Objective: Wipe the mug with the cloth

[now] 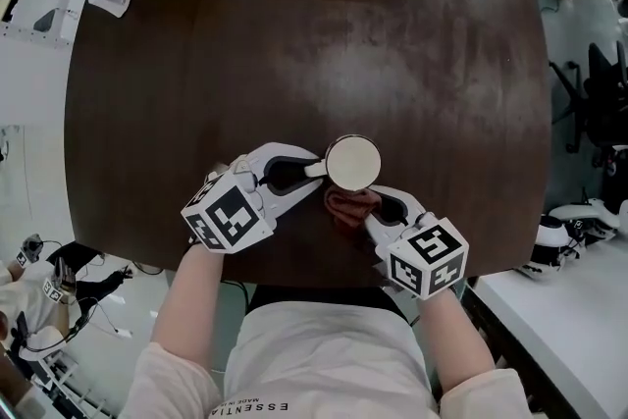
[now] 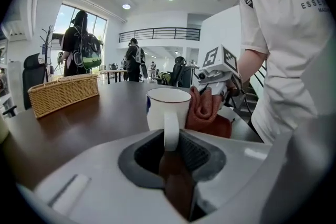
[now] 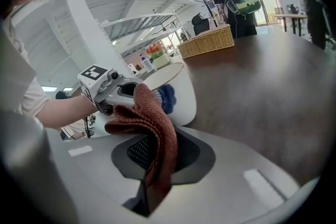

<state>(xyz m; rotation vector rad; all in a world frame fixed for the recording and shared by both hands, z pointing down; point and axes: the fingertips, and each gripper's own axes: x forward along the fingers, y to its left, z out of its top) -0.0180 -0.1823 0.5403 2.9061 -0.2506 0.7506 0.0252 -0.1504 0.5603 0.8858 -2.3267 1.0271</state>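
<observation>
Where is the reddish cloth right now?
In the head view the cloth is at the table's near edge, clamped in the right tool and held against the mug, which the left tool grips by its handle.

Our left gripper (image 1: 312,170) and right gripper (image 1: 371,207) are both clamped, tips close together.
The left pinches the mug (image 1: 352,162) by its handle, the right grips the cloth (image 1: 348,208); our forearms reach forward and converge.
</observation>
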